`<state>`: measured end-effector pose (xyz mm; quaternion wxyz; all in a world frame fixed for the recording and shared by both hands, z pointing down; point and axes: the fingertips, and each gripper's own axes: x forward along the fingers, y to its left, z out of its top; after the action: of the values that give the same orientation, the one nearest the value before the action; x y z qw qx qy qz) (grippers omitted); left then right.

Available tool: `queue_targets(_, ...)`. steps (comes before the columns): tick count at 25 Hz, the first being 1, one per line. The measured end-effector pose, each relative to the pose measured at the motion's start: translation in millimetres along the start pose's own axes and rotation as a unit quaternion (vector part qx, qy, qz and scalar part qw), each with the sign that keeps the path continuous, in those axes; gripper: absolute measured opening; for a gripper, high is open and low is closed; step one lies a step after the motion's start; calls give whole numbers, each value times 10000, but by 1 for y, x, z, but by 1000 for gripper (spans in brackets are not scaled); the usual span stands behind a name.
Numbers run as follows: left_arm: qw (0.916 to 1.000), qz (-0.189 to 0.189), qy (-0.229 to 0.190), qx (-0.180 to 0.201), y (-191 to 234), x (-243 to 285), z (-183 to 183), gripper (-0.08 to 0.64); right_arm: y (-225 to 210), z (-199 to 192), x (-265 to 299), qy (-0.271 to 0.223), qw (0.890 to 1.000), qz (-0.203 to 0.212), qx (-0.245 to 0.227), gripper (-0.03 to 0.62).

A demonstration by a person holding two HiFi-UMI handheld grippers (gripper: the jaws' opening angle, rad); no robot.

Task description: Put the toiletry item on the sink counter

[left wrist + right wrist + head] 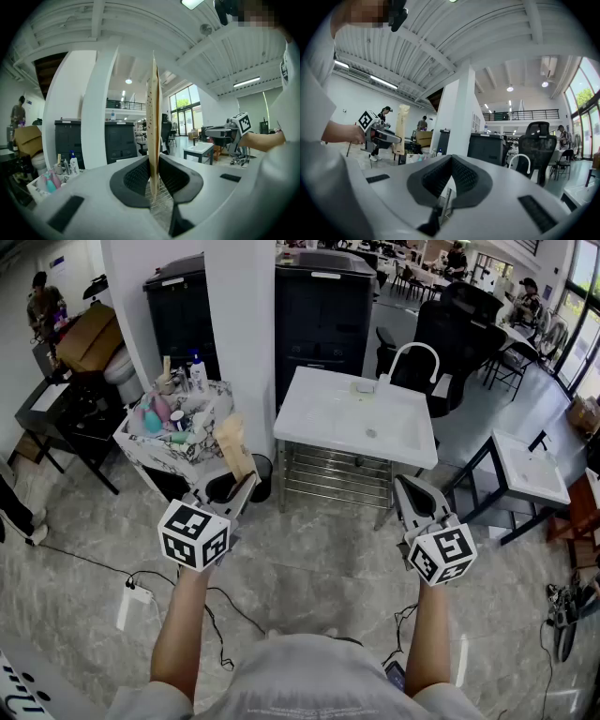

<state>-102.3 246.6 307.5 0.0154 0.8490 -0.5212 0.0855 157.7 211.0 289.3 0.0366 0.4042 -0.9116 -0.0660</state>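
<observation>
My left gripper point(238, 491) is shut on a flat tan toiletry packet point(232, 448) that stands upright out of the jaws, just right of the toiletry box. In the left gripper view the packet point(153, 117) is edge-on, pinched between the black pads point(138, 178). The white sink counter point(323, 418) with its curved faucet point(415, 357) stands ahead, to the right of the packet. My right gripper point(403, 487) hovers below the counter's front right corner, jaws shut with nothing between them. From the right gripper view I see the packet point(401, 129) held up at the left.
A marbled box point(131, 439) full of bottles and tubes sits at the left by a white pillar point(239, 324). Dark cabinets point(323, 310) stand behind the sink. A second sink stand point(530, 470) is at the right. Cables point(141, 592) lie on the floor.
</observation>
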Motion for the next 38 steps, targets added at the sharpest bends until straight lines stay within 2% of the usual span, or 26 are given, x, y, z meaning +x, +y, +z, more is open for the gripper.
queue_targets(11, 9999, -70, -129, 87, 5, 11, 12, 52, -7, 4, 11, -90, 10000, -33, 13, -5)
queue_targets(17, 9998, 4, -168, 58, 22, 2, 13, 52, 1, 12, 20, -104, 9999, -47, 15, -3)
queue_targets(28, 9999, -137, -25, 7, 48, -22, -13, 52, 40, -1, 22, 191, 9995, -253, 20, -3)
queue_targets(34, 9998, -162, 62, -82, 52, -25, -29, 52, 38, -12, 27, 395, 9983, -435, -22, -3)
queue_targets(38, 9998, -95, 161, -118, 64, -19, -39, 52, 34, -16, 45, 437, 9982, -379, -152, -3)
